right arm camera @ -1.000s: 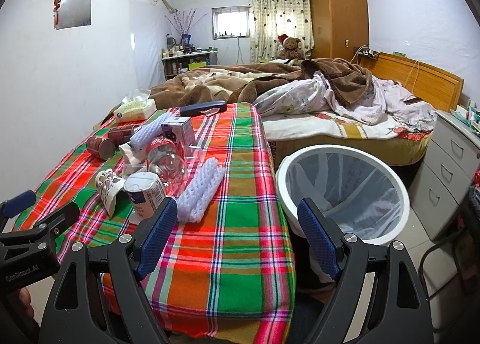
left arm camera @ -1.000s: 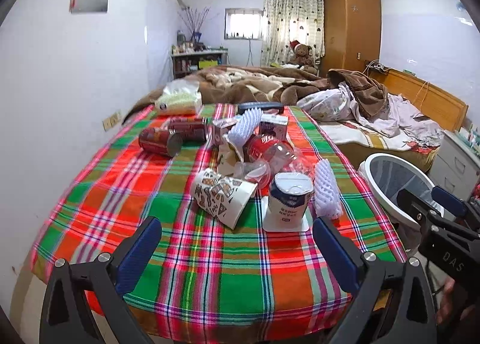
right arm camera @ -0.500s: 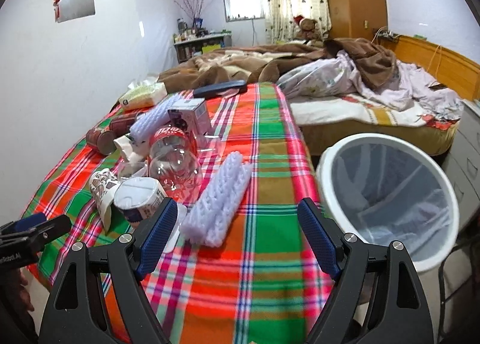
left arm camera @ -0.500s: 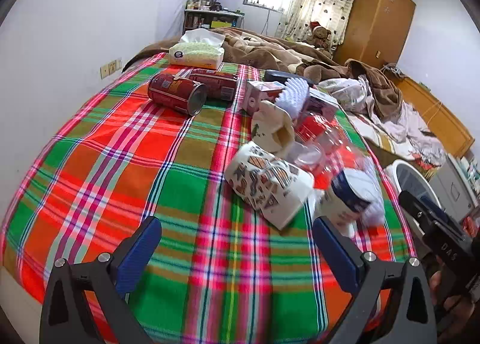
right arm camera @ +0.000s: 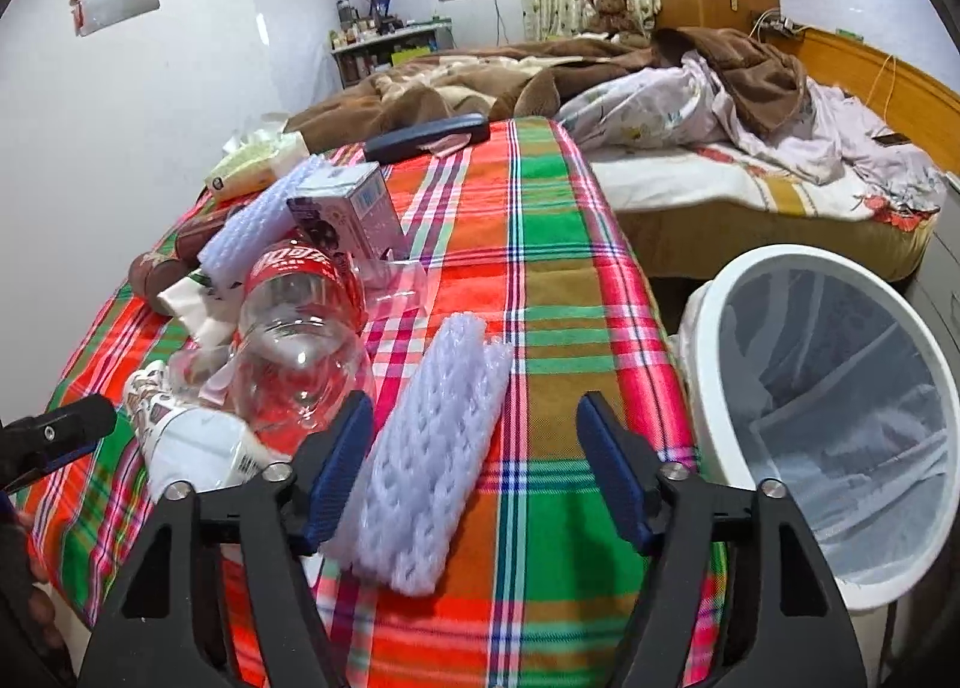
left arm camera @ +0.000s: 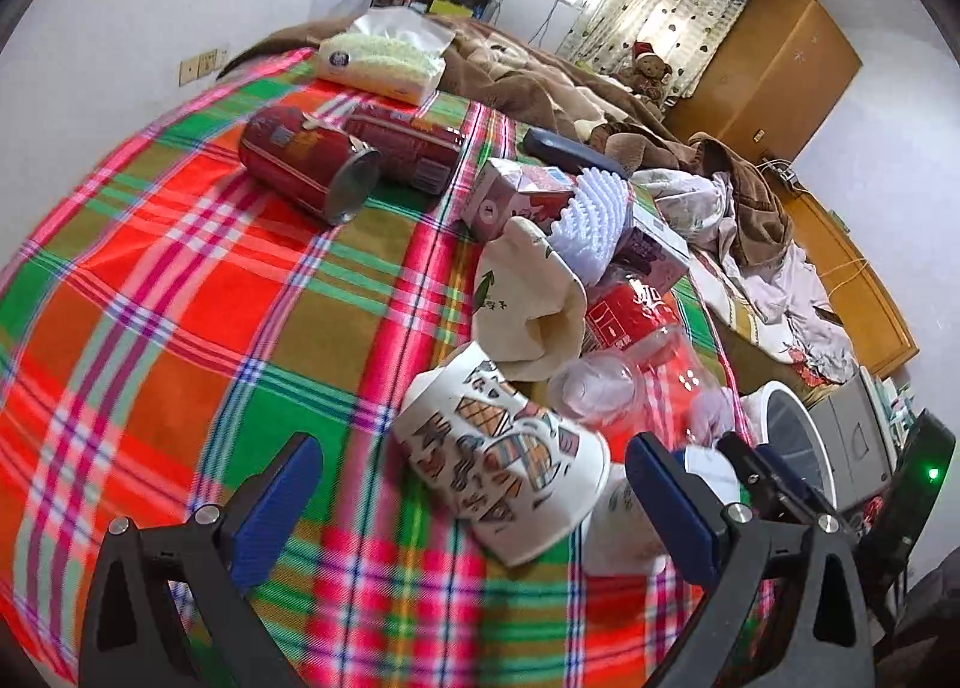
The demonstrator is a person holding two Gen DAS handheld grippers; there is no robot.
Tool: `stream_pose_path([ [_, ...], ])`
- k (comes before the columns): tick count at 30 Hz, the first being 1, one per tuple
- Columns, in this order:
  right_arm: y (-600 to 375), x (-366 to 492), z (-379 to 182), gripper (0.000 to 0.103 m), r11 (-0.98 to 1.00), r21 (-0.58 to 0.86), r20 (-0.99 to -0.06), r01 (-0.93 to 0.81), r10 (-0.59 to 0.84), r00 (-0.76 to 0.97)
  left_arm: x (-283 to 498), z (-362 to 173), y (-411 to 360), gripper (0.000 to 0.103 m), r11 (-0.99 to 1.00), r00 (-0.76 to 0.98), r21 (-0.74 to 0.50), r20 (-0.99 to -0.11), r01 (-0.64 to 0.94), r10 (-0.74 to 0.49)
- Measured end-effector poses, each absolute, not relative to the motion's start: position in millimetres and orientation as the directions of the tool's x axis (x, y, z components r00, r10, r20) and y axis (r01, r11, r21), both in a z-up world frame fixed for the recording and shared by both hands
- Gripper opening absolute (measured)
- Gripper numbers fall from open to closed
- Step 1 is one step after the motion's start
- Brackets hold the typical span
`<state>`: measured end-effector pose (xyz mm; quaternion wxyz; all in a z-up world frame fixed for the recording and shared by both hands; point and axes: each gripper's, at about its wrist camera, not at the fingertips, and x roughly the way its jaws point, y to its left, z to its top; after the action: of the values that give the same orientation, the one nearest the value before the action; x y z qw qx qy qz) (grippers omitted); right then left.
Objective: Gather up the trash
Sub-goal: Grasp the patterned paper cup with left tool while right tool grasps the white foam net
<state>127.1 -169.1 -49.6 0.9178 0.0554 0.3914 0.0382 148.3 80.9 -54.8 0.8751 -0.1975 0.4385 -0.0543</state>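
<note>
Trash lies on a plaid-covered table (left arm camera: pixel 180 298). In the left wrist view my left gripper (left arm camera: pixel 474 499) is open, its fingers on either side of a patterned paper cup (left arm camera: pixel 504 466) lying on its side. Behind it are a cream paper cup (left arm camera: pixel 528 304), a clear bottle with a red label (left arm camera: pixel 636 340), a red can (left arm camera: pixel 306 162), small cartons and white foam netting (left arm camera: pixel 591 220). In the right wrist view my right gripper (right arm camera: pixel 474 466) is open over a white foam net sleeve (right arm camera: pixel 432 448). A white bin with a liner (right arm camera: pixel 840 406) stands right of the table.
A tissue pack (left arm camera: pixel 384 57) and a dark case (right arm camera: pixel 426 135) lie at the table's far end. An unmade bed (right arm camera: pixel 720 147) lies beyond the table and bin. A wardrobe (left arm camera: pixel 762 69) stands at the back. A white wall runs along the table's left side.
Both grippers have moved forward and down toward the table. The left now straddles the patterned cup; the right is over the foam sleeve. Both stay open.
</note>
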Motion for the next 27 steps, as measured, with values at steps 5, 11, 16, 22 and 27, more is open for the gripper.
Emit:
stream_pose_path([
  [5,-166,136,-57,0.059,0.991,0.125,-0.748,-0.047,0.126,0.652,164,-65,75,0.100,0.918,0.572,-0.384,-0.777,-0.102,-0.262],
  [11,-162,135,-55,0.038,0.989,0.115,-0.757,-0.089,0.145,0.638,170,-73,61,0.098,0.934,0.534,-0.346,-0.808,-0.088,-0.249],
  [16,-166,137,-54,0.031,0.989,0.124,-0.751,-0.081,0.147,0.644,175,-73,66,0.098,0.941,0.527,-0.323,-0.820,-0.104,-0.224],
  [22,-166,140,-54,0.030,0.988,0.126,-0.748,-0.085,0.151,0.646,178,-73,70,0.096,0.936,0.523,-0.306,-0.834,-0.172,-0.177],
  [27,-170,136,-53,0.024,0.987,0.134,-0.737,-0.086,0.157,0.657,171,-73,56,0.096,0.952,0.514,-0.278,-0.840,-0.128,-0.176],
])
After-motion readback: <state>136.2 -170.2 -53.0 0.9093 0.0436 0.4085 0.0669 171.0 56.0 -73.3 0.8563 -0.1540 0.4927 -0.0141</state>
